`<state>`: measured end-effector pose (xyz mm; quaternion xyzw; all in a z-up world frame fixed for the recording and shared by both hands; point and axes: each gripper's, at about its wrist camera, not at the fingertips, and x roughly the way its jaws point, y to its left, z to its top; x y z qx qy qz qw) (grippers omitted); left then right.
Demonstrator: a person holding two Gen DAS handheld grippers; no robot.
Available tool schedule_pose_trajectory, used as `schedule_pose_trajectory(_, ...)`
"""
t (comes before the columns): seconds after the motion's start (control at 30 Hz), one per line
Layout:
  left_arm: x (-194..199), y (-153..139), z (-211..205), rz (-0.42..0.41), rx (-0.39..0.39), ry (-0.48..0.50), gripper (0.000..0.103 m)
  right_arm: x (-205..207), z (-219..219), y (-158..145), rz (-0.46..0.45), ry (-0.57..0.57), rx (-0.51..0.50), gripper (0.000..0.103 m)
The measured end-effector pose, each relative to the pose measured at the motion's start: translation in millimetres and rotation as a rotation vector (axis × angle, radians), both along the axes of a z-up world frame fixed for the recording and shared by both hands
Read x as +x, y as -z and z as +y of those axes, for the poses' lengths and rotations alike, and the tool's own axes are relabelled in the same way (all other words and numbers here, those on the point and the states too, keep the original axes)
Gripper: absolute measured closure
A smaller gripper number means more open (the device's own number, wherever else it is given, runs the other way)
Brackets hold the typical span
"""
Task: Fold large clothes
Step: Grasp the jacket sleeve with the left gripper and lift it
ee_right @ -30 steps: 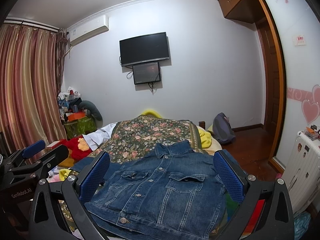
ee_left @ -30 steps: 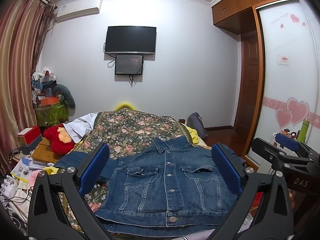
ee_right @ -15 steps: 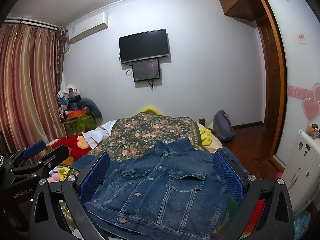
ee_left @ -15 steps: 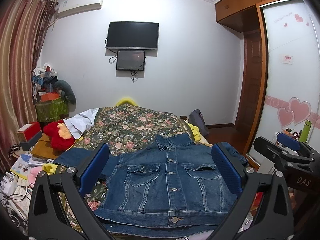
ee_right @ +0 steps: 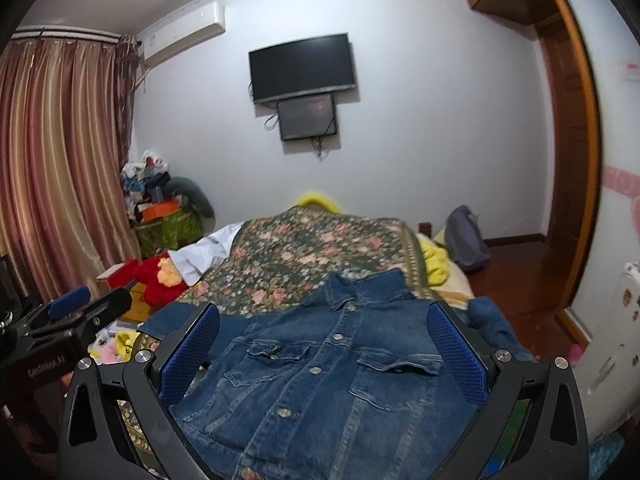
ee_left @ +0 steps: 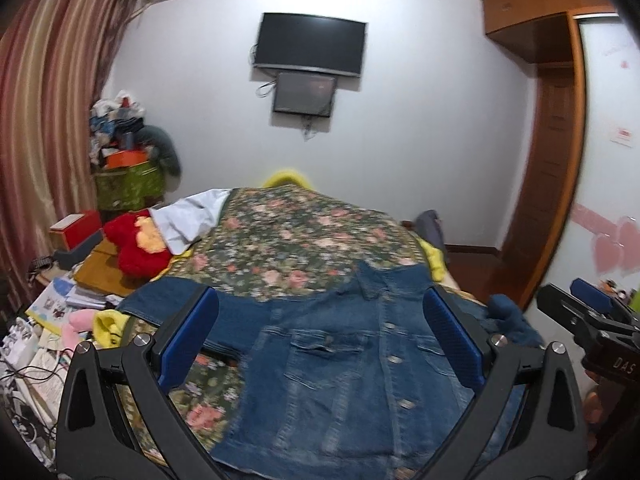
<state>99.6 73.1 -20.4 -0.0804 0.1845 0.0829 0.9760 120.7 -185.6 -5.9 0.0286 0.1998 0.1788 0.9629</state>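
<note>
A blue denim jacket [ee_left: 360,364] lies spread front-up and buttoned on the near end of a bed with a floral cover [ee_left: 296,248]. Its collar points away from me and its sleeves reach out to both sides. It also shows in the right wrist view [ee_right: 332,376]. My left gripper [ee_left: 320,340] is open and empty, held above the jacket's left half. My right gripper [ee_right: 324,348] is open and empty above the jacket's front. The right gripper shows at the right edge of the left wrist view [ee_left: 592,320], and the left gripper at the left edge of the right wrist view [ee_right: 76,312].
A red plush toy [ee_left: 136,244] and a white garment [ee_left: 192,216] lie at the bed's left side. Books and clutter [ee_left: 52,320] fill the floor on the left. A yellow cloth [ee_right: 434,264] and a grey bag [ee_right: 466,240] sit at the right. A wardrobe [ee_left: 608,200] stands right.
Both grippers have shifted left and tilted, so the jacket now sits further right and lower in both views. The jacket has not moved. Both grippers stayed open.
</note>
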Motion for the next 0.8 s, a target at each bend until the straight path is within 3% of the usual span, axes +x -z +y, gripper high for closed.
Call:
schedule_pose_trajectory(0.33,66,33,115,0.085,-0.01,-0.275,0.0,114,71,19,0.131,-0.094,-0.085,0.0)
schedule_pose_trajectory(0.53,104,80,199,0.253,-0.075,-0.362,0.0,184,115,45,0.208,-0.166,-0.134,0.0)
schedule_pose_trajectory(0.67,126,120,246,0.393,-0.154,-0.379,0.0,225,148,68,0.26,-0.194,-0.196,0.0)
schedule_pose_trajectory(0.8,144,159,280,0.497,-0.319,-0.361,0.004,259,182,99,0.333,-0.243,-0.28,0.0)
